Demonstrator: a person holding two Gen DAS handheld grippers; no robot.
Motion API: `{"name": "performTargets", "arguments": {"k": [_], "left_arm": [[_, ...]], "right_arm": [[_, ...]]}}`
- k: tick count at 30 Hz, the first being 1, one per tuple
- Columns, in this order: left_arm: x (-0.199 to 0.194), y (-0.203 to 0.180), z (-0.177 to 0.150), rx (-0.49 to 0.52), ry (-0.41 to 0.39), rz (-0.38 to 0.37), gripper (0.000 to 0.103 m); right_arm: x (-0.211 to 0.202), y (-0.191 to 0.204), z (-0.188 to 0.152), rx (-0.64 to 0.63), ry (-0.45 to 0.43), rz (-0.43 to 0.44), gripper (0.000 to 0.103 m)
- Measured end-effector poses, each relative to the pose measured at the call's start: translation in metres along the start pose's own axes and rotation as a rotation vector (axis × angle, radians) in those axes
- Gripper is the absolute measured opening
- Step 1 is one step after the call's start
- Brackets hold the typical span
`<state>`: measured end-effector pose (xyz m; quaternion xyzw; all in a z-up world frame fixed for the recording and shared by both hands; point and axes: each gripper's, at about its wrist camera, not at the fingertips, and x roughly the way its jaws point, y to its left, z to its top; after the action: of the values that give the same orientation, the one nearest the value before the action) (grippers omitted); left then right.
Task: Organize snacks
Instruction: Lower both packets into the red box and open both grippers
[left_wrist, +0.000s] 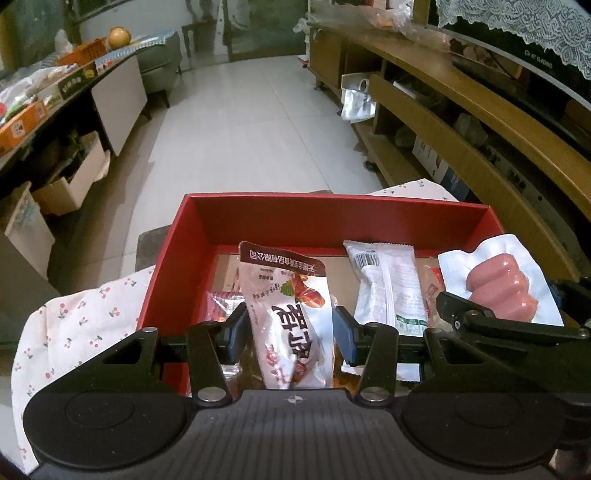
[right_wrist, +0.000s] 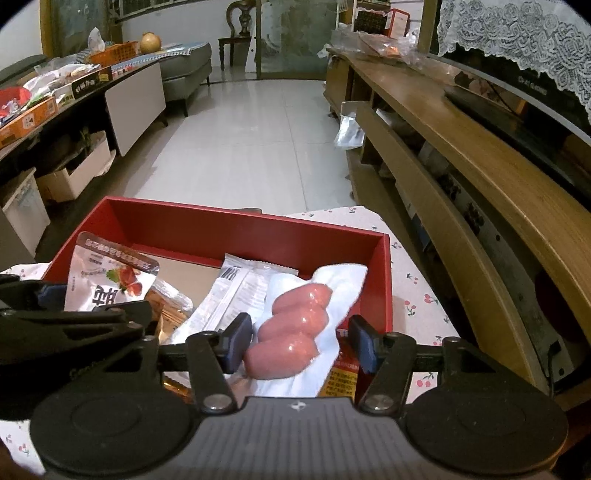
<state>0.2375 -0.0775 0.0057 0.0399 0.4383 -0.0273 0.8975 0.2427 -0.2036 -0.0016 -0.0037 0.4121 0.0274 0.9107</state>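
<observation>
A red box (left_wrist: 332, 214) (right_wrist: 229, 225) holds several snack packs. My left gripper (left_wrist: 291, 334) stands over the box with its jaws on either side of a white and red pouch with large dark characters (left_wrist: 288, 317) (right_wrist: 107, 280); the pads look slightly apart from it. My right gripper (right_wrist: 301, 341) straddles a white pack of pink sausages (right_wrist: 295, 332) (left_wrist: 502, 291), with a gap at the right pad. A white barcode wrapper (left_wrist: 384, 284) (right_wrist: 236, 295) lies between the two packs. Orange and red packets lie beneath.
The box rests on a white cherry-print cloth (left_wrist: 74, 325) (right_wrist: 413, 295). A wooden TV cabinet (right_wrist: 461, 147) runs along the right. A dark low table with boxes and snacks (right_wrist: 55, 96) is at the left. White tiled floor (left_wrist: 251, 122) lies ahead.
</observation>
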Motion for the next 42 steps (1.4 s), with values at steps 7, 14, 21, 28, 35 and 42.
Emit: {"name": "performTargets", "arguments": {"k": [7,14,21,28,35,42], "left_arm": [[-0.003,0.005,0.0,-0.018,0.002,-0.007,0.068],[-0.018,0.009,-0.004,-0.023,-0.018,0.003,0.079],[-0.027,0.011,-0.005,-0.034,-0.033,0.005,0.085],[-0.029,0.013,-0.005,-0.044,-0.038,0.012,0.088],[-0.035,0.012,-0.01,-0.038,-0.041,0.017,0.09],[-0.04,0.01,-0.012,-0.043,-0.054,0.008,0.094]], "right_arm": [[-0.007,-0.005,0.002,0.033,0.009,0.011,0.073],[-0.016,-0.008,-0.002,0.056,0.014,0.019,0.075],[-0.022,-0.009,0.0,0.067,-0.004,0.014,0.077],[-0.027,-0.01,0.002,0.071,-0.022,0.014,0.08],[-0.035,-0.012,0.004,0.083,-0.06,0.006,0.083],[-0.034,-0.02,0.008,0.093,-0.065,-0.001,0.084]]}}
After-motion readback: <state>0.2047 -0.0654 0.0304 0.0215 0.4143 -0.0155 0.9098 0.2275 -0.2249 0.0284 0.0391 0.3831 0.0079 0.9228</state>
